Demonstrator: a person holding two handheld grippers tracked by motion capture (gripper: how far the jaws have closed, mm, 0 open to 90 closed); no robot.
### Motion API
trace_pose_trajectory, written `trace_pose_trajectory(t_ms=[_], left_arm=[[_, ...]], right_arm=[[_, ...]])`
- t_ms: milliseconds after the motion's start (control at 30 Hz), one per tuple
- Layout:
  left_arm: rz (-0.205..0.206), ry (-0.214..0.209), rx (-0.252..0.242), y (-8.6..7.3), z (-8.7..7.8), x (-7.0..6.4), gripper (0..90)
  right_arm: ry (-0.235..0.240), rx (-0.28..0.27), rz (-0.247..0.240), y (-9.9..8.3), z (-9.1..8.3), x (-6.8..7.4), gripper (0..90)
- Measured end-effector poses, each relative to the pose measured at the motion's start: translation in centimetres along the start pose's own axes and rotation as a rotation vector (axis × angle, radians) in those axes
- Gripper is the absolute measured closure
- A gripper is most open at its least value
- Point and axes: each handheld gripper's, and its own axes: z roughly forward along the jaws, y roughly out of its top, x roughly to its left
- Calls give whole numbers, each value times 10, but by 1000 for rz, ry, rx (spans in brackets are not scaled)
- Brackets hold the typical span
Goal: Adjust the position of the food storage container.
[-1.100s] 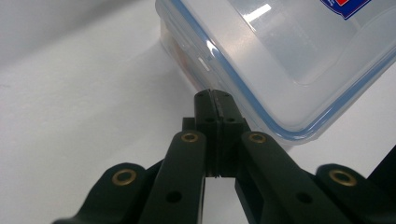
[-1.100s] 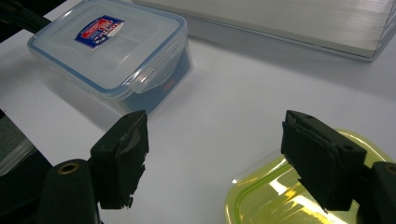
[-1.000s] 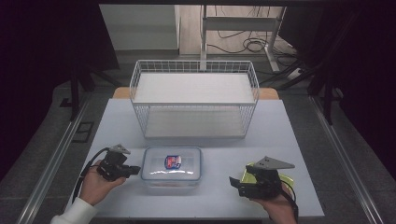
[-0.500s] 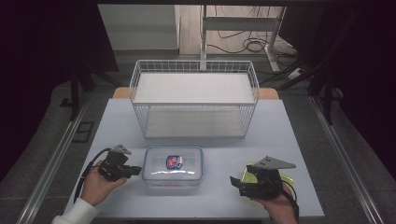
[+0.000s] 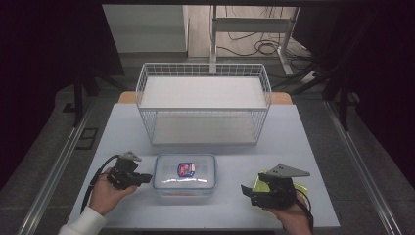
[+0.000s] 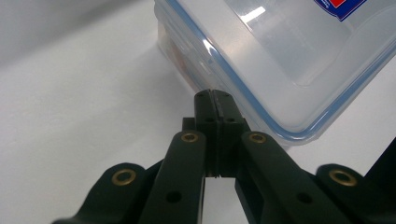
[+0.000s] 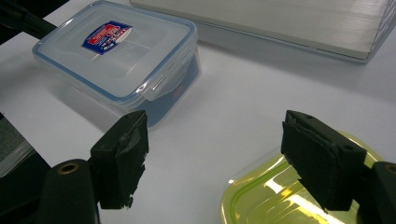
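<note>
Your left gripper [image 5: 147, 177] has its jaws pressed together with nothing between them, tips right at the left side of the clear container [image 5: 185, 176], at its blue-sealed lid edge [image 6: 261, 100]; whether they touch it I cannot tell. Your right gripper [image 5: 244, 190] is spread wide, nothing between the pads [image 7: 122, 154], hovering over the yellow-green lid [image 7: 280, 198] at the table's front right, well apart from the container. The container sits closed near the front edge, between your two hands, red-blue label [image 5: 185, 169] on top. Table [image 5: 303, 137] is pale, matte white. White wire basket [image 5: 203, 105] stands behind the container, mid-table. Beyond it: grey floor, loose cables [image 5: 254, 45], a metal frame leg, dark surroundings either side.
</note>
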Motion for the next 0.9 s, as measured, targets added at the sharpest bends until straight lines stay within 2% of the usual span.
trace_pose_trajectory(t_ms=[433, 500, 567, 633, 667, 700, 767, 800, 833, 867, 900], left_arm=[[-1, -10, -9, 7, 7, -8, 900], [-10, -5, -26, 6, 5, -7, 895], [-37, 23, -65, 6, -1, -6, 792], [-76, 35, -110, 5, -8, -5, 639], [-95, 18, -128, 5, -11, -4, 501], [-109, 1, -139, 4, -13, -5, 501], [-138, -49, -187, 0, -17, -7, 390], [-146, -70, -196, -1, -18, -8, 318], [-143, -85, -184, -1, -17, -10, 318], [-141, -90, -184, -1, -18, -12, 277], [-147, -95, -199, -1, -19, -13, 257]], right_arm=[[-2, -1, 2, 0, -1, 0, 228], [-3, -3, 5, 1, -1, 0, 224], [-5, -4, 13, 2, -1, 0, 215], [0, -9, 25, 5, -2, 1, 205], [3, -14, 25, 8, -1, 4, 196], [3, -14, 25, 8, -1, 4, 196], [8, -18, 20, 12, 1, 8, 190], [13, -20, 19, 16, 2, 11, 189], [13, -20, 19, 16, 2, 11, 189], [19, -19, 15, 17, 3, 13, 190], [21, -21, 14, 19, 5, 14, 190]])
